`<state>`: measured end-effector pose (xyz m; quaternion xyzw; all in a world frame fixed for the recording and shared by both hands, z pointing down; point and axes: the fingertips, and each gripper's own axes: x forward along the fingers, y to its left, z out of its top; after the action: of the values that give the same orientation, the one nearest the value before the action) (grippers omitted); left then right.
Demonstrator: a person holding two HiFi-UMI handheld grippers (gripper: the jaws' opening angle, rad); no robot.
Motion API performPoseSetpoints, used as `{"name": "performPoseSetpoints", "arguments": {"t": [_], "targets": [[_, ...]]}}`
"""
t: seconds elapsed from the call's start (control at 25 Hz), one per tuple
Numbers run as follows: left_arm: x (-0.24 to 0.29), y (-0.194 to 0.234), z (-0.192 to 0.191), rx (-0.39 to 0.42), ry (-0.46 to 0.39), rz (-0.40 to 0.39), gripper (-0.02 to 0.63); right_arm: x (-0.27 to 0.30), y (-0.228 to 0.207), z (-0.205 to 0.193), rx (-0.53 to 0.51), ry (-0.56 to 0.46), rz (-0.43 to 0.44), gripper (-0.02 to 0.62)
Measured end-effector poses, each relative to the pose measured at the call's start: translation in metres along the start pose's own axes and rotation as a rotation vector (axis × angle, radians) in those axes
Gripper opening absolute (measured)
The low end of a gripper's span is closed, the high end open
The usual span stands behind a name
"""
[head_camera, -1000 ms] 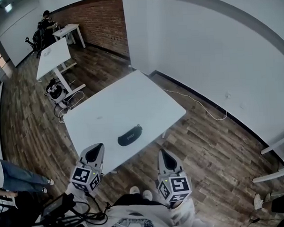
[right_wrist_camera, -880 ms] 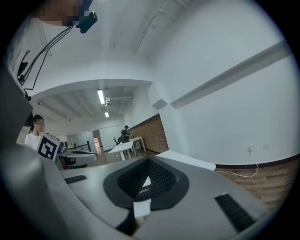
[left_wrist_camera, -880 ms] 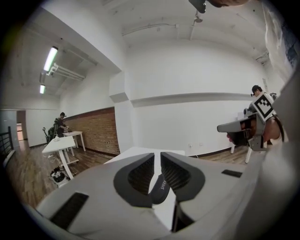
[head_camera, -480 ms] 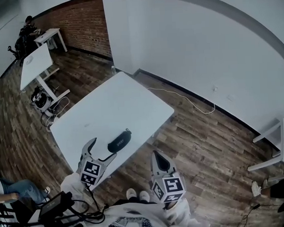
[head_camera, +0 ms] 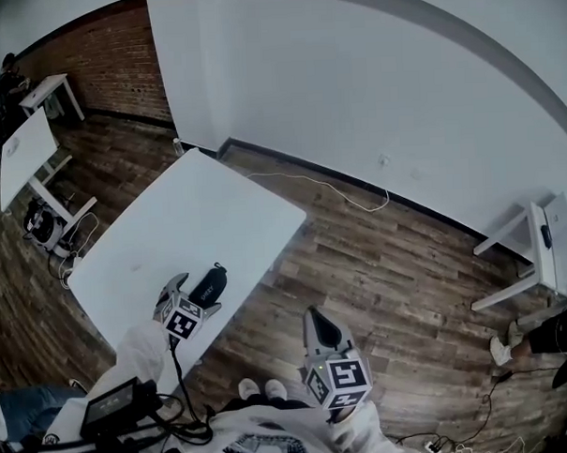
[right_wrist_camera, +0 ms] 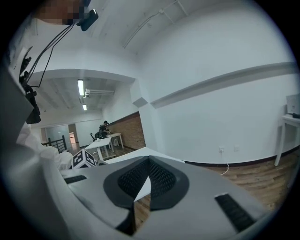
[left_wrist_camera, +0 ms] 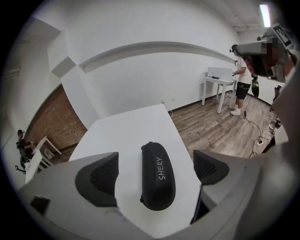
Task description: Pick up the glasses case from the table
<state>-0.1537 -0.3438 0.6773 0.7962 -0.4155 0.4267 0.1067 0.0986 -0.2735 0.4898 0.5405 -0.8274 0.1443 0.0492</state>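
Note:
The black glasses case (head_camera: 209,282) lies near the front edge of the white table (head_camera: 171,226). In the left gripper view the case (left_wrist_camera: 158,176), printed "SHERY", rests flat on the table (left_wrist_camera: 131,126). It lies lengthwise between my left gripper's (left_wrist_camera: 154,172) two dark pads. Those jaws are opening and stand wide, with clear gaps on both sides of the case. From the head view the left gripper (head_camera: 195,295) tilts down over the table edge. My right gripper (head_camera: 314,315) hangs shut over the wooden floor, right of the table. Its pads (right_wrist_camera: 161,180) meet with nothing between them.
A white cable (head_camera: 310,182) runs along the floor by the wall. A second white table (head_camera: 547,247) stands at the right, and more desks (head_camera: 22,148) at the far left. Recording gear and cables (head_camera: 113,407) hang by my body. A person (left_wrist_camera: 241,79) stands by a small table.
My left gripper has dropped forward and down to the table and its jaws have gone from shut to wide around the case. The right gripper has stayed shut, shifting slightly.

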Motion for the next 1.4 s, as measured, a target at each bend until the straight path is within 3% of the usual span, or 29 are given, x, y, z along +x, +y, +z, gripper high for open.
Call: {"name": "performPoseSetpoints", "arguments": {"t": [0.32,0.48,0.52,0.64,0.76,0.96,1.12,1.4], "targets": [[0.084,-0.007,-0.031,-0.008,0.183,-0.119,0.514,-0.028,-0.041,-0.011,-0.007,0.046,-0.125,-0.002],[0.089,0.002,-0.044,-0.050,0.238,-0.104,0.512,-0.037,-0.039,-0.014,-0.020,0.061,-0.147,-0.002],[0.090,0.004,-0.048,-0.065,0.250,-0.096,0.504,-0.038,-0.038,-0.015,-0.021,0.060,-0.150,-0.002],[0.091,0.007,-0.055,-0.142,0.276,-0.094,0.383,-0.037,-0.038,-0.016,-0.017,0.057,-0.154,-0.002],[0.086,0.005,-0.060,-0.175,0.285,-0.095,0.376,-0.033,-0.037,-0.017,-0.009,0.060,-0.148,-0.002],[0.069,0.011,-0.043,-0.223,0.206,-0.068,0.370,-0.023,-0.037,-0.016,0.004,0.058,-0.116,-0.002],[0.029,0.024,-0.037,-0.281,0.110,-0.034,0.368,-0.015,-0.008,-0.018,0.002,0.051,-0.064,-0.002],[-0.055,0.032,0.043,-0.347,-0.156,0.001,0.368,0.022,0.010,-0.014,0.004,0.048,0.059,-0.002]]}}
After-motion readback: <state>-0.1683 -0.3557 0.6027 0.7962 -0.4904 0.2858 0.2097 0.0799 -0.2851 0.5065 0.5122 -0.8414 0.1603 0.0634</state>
